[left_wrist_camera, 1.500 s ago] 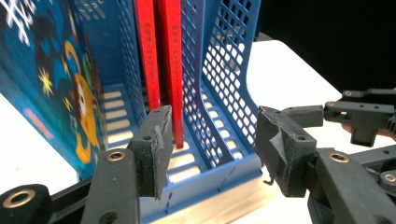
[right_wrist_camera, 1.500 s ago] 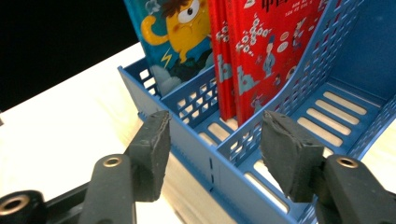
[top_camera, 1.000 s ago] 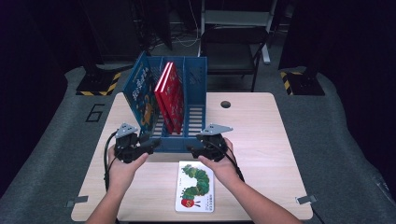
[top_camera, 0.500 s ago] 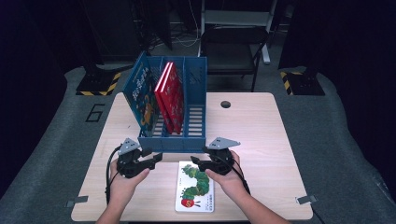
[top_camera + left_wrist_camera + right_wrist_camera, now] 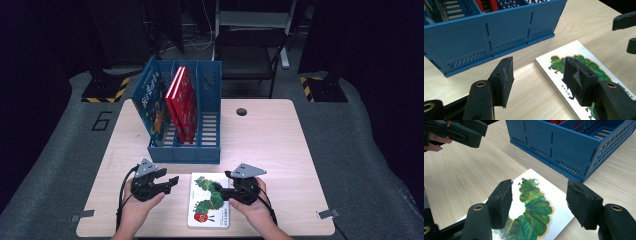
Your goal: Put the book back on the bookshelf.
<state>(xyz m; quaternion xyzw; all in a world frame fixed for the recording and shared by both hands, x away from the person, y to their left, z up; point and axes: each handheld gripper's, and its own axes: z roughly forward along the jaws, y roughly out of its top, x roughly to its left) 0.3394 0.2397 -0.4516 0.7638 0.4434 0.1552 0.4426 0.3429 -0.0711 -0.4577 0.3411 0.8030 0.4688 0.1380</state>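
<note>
Hands at the near edge of the wooden surface [image 5: 280,145] each hold a hand-held gripper. The left hand-held gripper [image 5: 170,181] sits low just left of the caterpillar book [image 5: 209,201], its jaws spread with nothing between them, and they have just been opening wider; in the left gripper view its right jaw hangs over the book's near left edge while the left jaw stands over bare wood. The right hand-held gripper [image 5: 221,187] hovers over the book's cover, jaws likewise spread and just opening further, the green caterpillar showing in the gap between them. The book lies flat, cover up, just in front of the blue file rack [image 5: 185,152]. Farther back, a blue book [image 5: 152,102] and red books [image 5: 182,102] stand leaning in the rack's left compartments.
</note>
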